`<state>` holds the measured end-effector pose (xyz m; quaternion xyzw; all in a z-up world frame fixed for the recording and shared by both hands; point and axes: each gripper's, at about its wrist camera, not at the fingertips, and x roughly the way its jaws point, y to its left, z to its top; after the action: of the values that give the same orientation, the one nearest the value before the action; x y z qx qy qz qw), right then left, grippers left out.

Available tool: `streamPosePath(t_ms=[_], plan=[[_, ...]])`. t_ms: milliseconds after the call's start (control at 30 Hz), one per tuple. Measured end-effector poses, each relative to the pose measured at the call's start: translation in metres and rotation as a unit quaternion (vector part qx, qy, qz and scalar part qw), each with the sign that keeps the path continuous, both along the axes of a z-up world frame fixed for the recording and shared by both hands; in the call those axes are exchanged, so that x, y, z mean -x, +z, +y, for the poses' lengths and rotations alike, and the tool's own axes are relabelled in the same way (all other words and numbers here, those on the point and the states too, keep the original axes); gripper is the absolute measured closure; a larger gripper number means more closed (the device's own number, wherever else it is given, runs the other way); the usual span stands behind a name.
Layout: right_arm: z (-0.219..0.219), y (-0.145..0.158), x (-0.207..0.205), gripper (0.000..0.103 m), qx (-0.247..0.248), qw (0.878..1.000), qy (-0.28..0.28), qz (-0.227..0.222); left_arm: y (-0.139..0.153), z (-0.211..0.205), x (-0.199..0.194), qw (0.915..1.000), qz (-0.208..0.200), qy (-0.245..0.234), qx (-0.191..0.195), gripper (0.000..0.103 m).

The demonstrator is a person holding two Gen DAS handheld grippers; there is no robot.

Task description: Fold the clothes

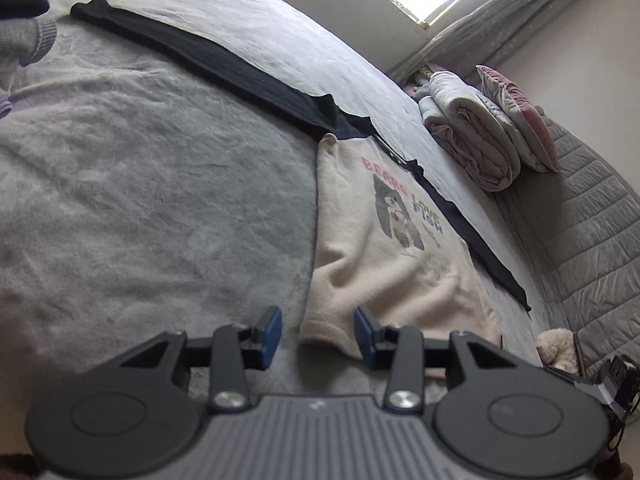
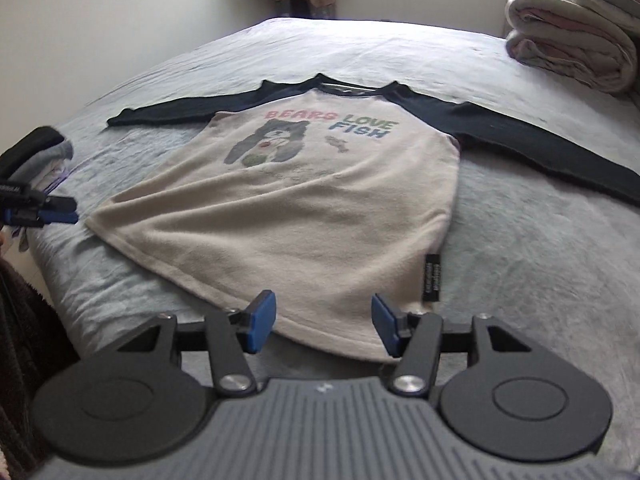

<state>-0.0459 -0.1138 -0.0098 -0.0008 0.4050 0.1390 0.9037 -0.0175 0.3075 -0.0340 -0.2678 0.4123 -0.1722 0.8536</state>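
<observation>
Shirt [image 2: 304, 200], cream with 2 dark sleeves spread wide, lies flat on the grey bed [image 2: 540, 280] at mid-frame. Right gripper [image 2: 323, 322] hovers at its lower hem, fingers apart and empty. Left gripper [image 1: 318, 338], also spread, sits by the hem's corner.

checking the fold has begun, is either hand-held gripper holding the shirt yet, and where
Nothing held: both the left hand-held gripper and the right hand-held gripper are open at the shirt hem.

A bed [image 2: 520, 240] with a grey fleece cover carries a spread raglan shirt [image 2: 304, 208] and a folded quilt [image 2: 572, 48].
</observation>
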Motion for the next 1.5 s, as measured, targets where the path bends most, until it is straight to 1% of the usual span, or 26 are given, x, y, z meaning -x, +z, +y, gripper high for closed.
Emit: streamPosePath(t_ms=[133, 167, 200, 233, 267, 300, 333, 367, 433, 533, 633, 667, 733, 800, 833, 867, 900, 933, 1000, 1100, 1133, 1167, 1267, 1333, 1400, 1500], plan=[[-0.033, -0.009, -0.011, 0.046, -0.026, 0.996, -0.084, 0.020, -0.007, -0.008, -0.008, 0.9997, 0.021, 0.006, -0.010, 0.063], [-0.041, -0.011, -0.014, 0.050, -0.033, 0.994, -0.105, 0.025, -0.009, -0.011, -0.010, 0.9996, 0.024, 0.005, -0.012, 0.063], [-0.041, -0.011, -0.014, 0.054, -0.032, 0.994, -0.102, 0.028, -0.010, -0.013, -0.011, 0.9995, 0.026, 0.004, -0.015, 0.063], [-0.040, -0.011, -0.013, 0.061, -0.030, 0.994, -0.099, 0.030, -0.010, -0.016, -0.012, 0.9995, 0.026, 0.003, -0.020, 0.063], [-0.039, -0.011, -0.012, 0.082, -0.028, 0.995, -0.095, 0.032, -0.010, -0.018, -0.013, 0.9994, 0.026, 0.003, -0.024, 0.063], [-0.037, -0.011, -0.012, 0.091, -0.026, 0.995, -0.092, 0.034, -0.010, -0.020, -0.014, 0.9992, 0.026, 0.002, -0.029, 0.063], [-0.036, -0.011, -0.011, 0.091, -0.025, 0.995, -0.089, 0.036, -0.011, -0.022, -0.015, 0.9991, 0.026, 0.001, -0.032, 0.062], [-0.040, -0.006, -0.007, 0.091, -0.027, 0.994, -0.099, 0.032, -0.011, -0.021, -0.016, 0.9991, 0.027, 0.002, -0.031, 0.062], [-0.051, -0.004, -0.003, 0.091, -0.006, 0.991, -0.129, 0.032, -0.012, -0.020, -0.017, 0.9992, 0.030, 0.002, -0.028, 0.062], [-0.071, -0.018, -0.004, 0.092, -0.031, 0.986, -0.153, 0.059, -0.013, -0.018, -0.019, 0.9990, 0.034, 0.001, -0.028, 0.062], [-0.079, -0.015, 0.000, 0.080, -0.072, 0.983, -0.160, 0.052, -0.014, -0.021, -0.020, 0.9991, 0.038, -0.007, -0.020, 0.062], [-0.080, -0.014, 0.001, 0.071, -0.084, 0.982, -0.162, 0.049, -0.015, -0.022, -0.021, 0.9990, 0.041, -0.010, -0.013, 0.062], [-0.083, -0.013, 0.002, 0.058, -0.107, 0.978, -0.173, 0.047, -0.019, -0.027, -0.023, 0.9984, 0.052, -0.020, 0.013, 0.062], [-0.086, -0.015, 0.001, 0.058, -0.129, 0.974, -0.181, 0.048, -0.024, -0.037, -0.024, 0.9976, 0.057, -0.035, 0.019, 0.062], [-0.087, -0.016, 0.001, 0.057, -0.139, 0.972, -0.184, 0.050, -0.024, -0.043, -0.023, 0.9979, 0.051, -0.039, 0.002, 0.064], [-0.086, -0.018, 0.000, 0.060, -0.143, 0.971, -0.184, 0.051, -0.022, -0.050, -0.022, 0.9978, 0.044, -0.042, -0.025, 0.079], [-0.083, -0.019, -0.001, 0.066, -0.141, 0.972, -0.180, 0.053, -0.019, -0.055, -0.021, 0.9971, 0.037, -0.045, -0.049, 0.094], [-0.080, -0.019, -0.003, 0.088, -0.133, 0.974, -0.174, 0.058, -0.017, -0.057, -0.019, 0.9969, 0.032, -0.046, -0.056, 0.096], [-0.082, -0.014, 0.001, 0.092, -0.153, 0.972, -0.167, 0.061, -0.008, -0.055, -0.011, 0.9976, 0.017, -0.043, -0.052, 0.097], [-0.089, 0.001, 0.014, 0.093, -0.196, 0.967, -0.155, 0.052, 0.011, -0.038, 0.003, 0.9987, -0.010, -0.042, -0.028, 0.097], [-0.089, 0.004, 0.016, 0.093, -0.199, 0.967, -0.152, 0.054, 0.013, -0.036, 0.003, 0.9984, -0.008, -0.044, -0.036, 0.097], [-0.087, 0.002, 0.015, 0.093, -0.190, 0.968, -0.152, 0.061, 0.013, -0.036, 0.002, 0.9978, -0.003, -0.046, -0.048, 0.097], [-0.080, -0.011, 0.007, 0.093, -0.157, 0.972, -0.153, 0.083, -0.004, -0.050, -0.010, 0.9908, 0.035, -0.063, -0.114, 0.097], [-0.073, -0.022, 0.001, 0.093, -0.133, 0.974, -0.153, 0.098, -0.012, -0.057, -0.012, 0.9868, 0.031, -0.075, -0.140, 0.096], [-0.071, -0.016, 0.001, 0.091, -0.122, 0.977, -0.145, 0.092, -0.008, -0.057, -0.012, 0.9861, 0.027, -0.078, -0.144, 0.096], [-0.069, -0.007, 0.000, 0.081, -0.097, 0.982, -0.139, 0.083, -0.001, -0.055, -0.015, 0.9866, 0.019, -0.074, -0.145, 0.090]])
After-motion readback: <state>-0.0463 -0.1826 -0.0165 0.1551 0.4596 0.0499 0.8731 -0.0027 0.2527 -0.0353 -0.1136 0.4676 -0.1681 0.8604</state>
